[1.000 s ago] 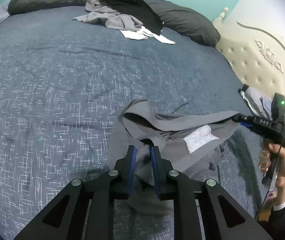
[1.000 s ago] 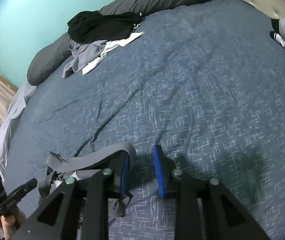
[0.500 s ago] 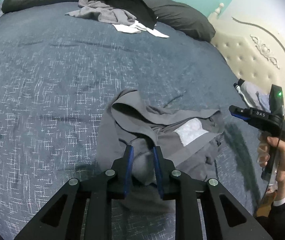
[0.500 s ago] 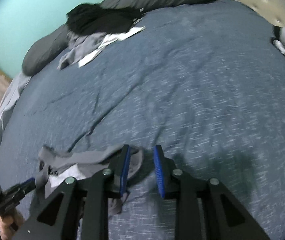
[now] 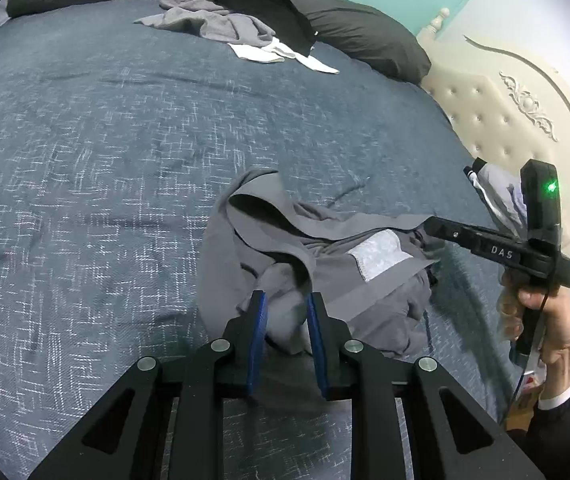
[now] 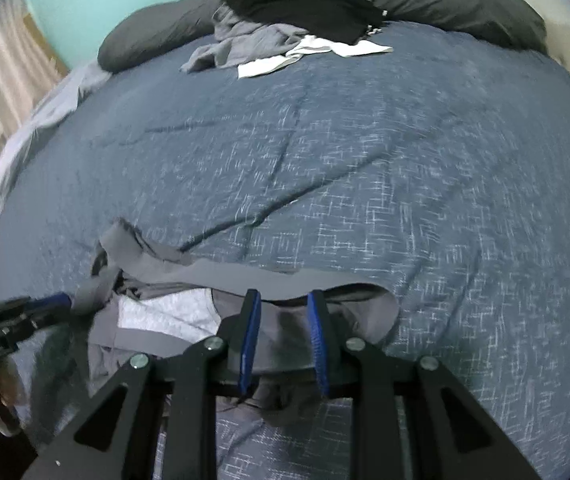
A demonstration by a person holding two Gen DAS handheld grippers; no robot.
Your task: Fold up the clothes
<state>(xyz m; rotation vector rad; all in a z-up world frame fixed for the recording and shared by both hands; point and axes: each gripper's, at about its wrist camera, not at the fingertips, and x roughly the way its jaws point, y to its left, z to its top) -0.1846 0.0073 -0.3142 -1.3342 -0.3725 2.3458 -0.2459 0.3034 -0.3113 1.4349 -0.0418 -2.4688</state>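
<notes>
Grey shorts (image 5: 285,256) stretched left-right between my grippers: left gripper (image 5: 285,312) straddled bunched cloth, jaws parted; right gripper (image 6: 283,312) gaped at the waistband.

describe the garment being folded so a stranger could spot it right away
On the blue-grey textured bedspread, look at the near edge, far from the dark pillows. The crumpled grey garment lies alone there; its white inner label patch sets it apart from the heaped clothes pile.
</notes>
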